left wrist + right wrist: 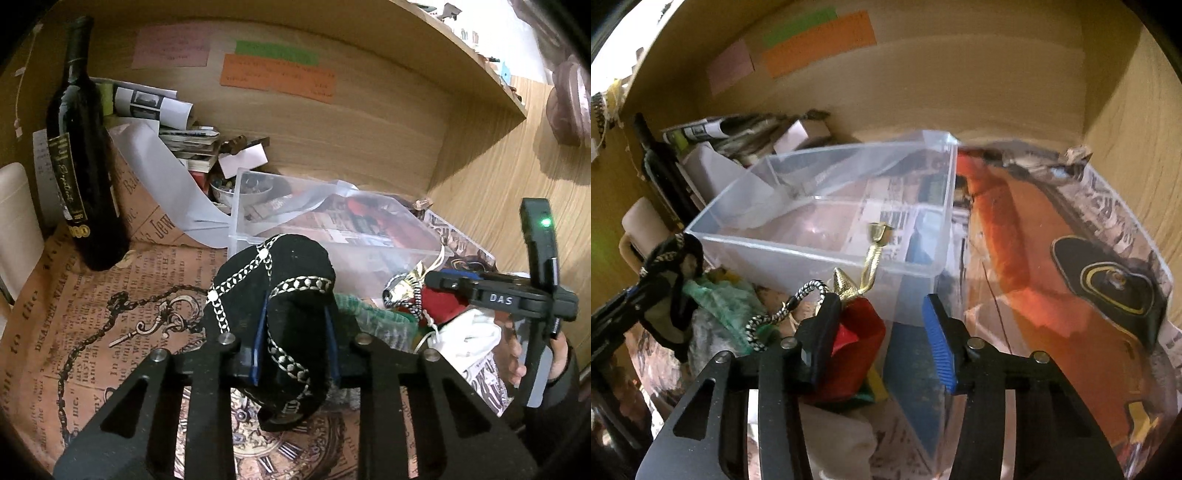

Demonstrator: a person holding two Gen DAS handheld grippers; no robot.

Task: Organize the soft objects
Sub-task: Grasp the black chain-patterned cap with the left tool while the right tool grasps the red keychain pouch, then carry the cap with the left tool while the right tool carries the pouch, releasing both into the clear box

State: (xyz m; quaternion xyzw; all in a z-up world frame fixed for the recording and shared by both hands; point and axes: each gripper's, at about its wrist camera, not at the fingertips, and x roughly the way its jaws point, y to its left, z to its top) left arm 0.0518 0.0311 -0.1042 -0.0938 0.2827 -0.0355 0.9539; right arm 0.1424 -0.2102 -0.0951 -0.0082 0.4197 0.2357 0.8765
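The black embroidered cap [273, 291], stitched with white chain trim, sits pinched between the blue pads of the left gripper [295, 343], its lower edge drooping below the fingers, above the newspaper-print paper [110, 332]. Just ahead of that gripper stands the clear plastic bin [332, 221]; through its walls only printed paper beneath shows, and from the right wrist view its floor [831, 221] looks bare apart from a white sheet leaning at the back. To the right of the left gripper lies a heap of soft things: a green knitted piece [373, 314], a red cloth item [439, 302] and a white cloth [469, 332]. The right gripper [882, 332] hangs over that heap with its jaws spread wide; the red cloth item [857, 339] touches the inside of its left finger, with a gold tassel [871, 254] and black-and-white cord [786, 306] rising just ahead. Far left of the left gripper a dark wine bottle [77, 147] stands upright, stacked papers [177, 125] behind it.
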